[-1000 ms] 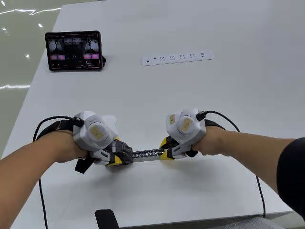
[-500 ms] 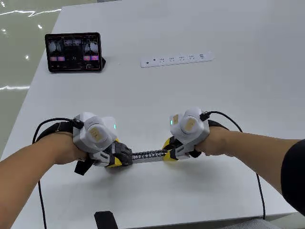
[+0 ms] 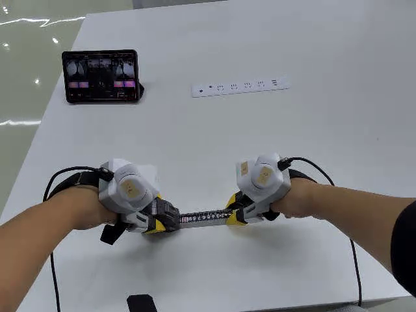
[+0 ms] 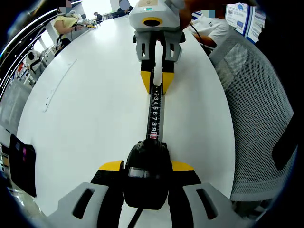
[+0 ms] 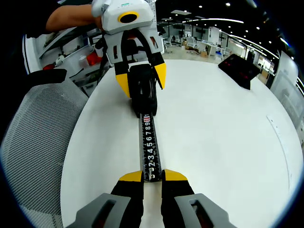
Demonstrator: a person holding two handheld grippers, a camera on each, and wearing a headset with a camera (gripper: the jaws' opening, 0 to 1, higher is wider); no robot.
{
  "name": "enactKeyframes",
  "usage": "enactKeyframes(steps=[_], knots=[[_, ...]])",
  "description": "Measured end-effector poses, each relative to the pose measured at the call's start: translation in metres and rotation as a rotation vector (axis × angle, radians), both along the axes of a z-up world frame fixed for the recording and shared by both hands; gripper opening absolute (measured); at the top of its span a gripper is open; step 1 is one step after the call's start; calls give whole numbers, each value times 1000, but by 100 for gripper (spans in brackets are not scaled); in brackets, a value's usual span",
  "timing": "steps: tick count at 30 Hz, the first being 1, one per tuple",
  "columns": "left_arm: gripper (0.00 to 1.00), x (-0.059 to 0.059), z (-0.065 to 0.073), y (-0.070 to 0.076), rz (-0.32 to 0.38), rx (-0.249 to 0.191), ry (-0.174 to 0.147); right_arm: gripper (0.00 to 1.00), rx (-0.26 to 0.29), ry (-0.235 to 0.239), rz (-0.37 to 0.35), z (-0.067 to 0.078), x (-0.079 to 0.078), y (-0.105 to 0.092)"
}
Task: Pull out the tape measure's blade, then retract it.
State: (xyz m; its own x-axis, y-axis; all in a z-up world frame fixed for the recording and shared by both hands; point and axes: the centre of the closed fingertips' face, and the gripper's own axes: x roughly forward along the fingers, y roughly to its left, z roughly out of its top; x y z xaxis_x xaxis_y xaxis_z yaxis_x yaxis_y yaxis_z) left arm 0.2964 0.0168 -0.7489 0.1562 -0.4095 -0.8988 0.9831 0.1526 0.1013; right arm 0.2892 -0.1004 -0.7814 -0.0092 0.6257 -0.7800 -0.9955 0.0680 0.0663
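Tape measure (image 3: 170,214) sits low over the near part of the white table (image 3: 273,52), stretched between the person's two hands; I cannot tell whether it rests on the surface. The left gripper (image 4: 147,167) is clamped around the black case (image 4: 146,185), with a yellow-tipped jaw on each flank. The right gripper (image 5: 152,176) is pinched onto the free end of the blade (image 5: 148,137), jaws closed from both sides. Only a short run of blade is out, with single-digit numbers showing, so I judge the pull to be in its early part. To do it well, the case should be held firm while the right gripper draws away straight along the blade's own line, keeping it flat and untwisted. The grip on the end should last through the return, so the blade feeds in slowly rather than snapping back.
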Motion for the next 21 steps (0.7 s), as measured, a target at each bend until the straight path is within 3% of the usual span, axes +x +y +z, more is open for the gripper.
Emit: enactKeyframes(steps=[21], knots=[[31, -1, 1, -1, 4, -1, 0, 9, -6, 16, -22, 2, -1, -17]])
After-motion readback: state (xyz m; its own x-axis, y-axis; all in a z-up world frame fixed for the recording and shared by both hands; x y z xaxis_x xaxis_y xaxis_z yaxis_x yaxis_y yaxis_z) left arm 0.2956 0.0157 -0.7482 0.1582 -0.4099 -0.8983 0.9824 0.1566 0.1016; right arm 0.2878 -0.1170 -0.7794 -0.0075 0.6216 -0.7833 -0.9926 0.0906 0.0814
